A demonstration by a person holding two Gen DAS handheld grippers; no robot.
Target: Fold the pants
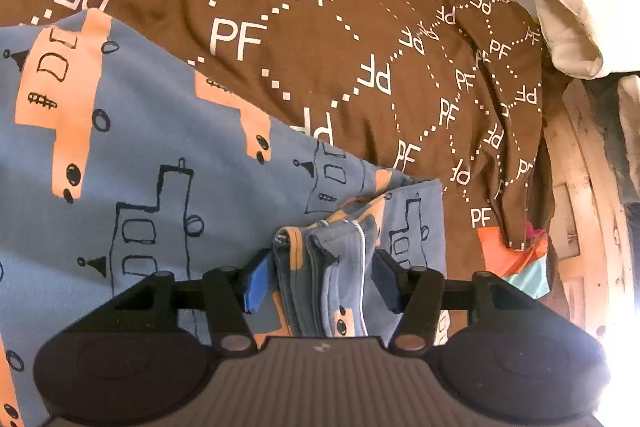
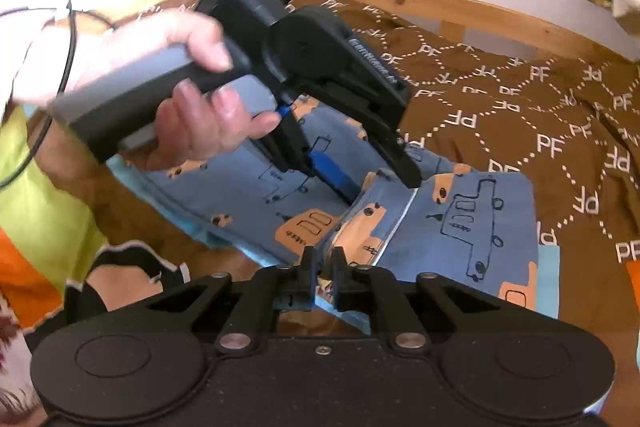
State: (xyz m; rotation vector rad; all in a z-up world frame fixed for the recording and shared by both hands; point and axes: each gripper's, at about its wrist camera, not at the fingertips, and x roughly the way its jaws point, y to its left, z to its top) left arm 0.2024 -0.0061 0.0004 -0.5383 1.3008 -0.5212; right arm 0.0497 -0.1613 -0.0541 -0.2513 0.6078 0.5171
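Here the blue truck-print pants lie partly folded on the brown PF-patterned bedspread, their long axis running leftward across it from the bunched end. The left gripper has its blue pads pressed on a thick bunch of fabric layers. The right gripper, fingers nearly together, pinches the near edge just beside it. Judging by this, both ends of one edge are held, ready to carry over.

Bright — edge glare, perhaps slight blur.
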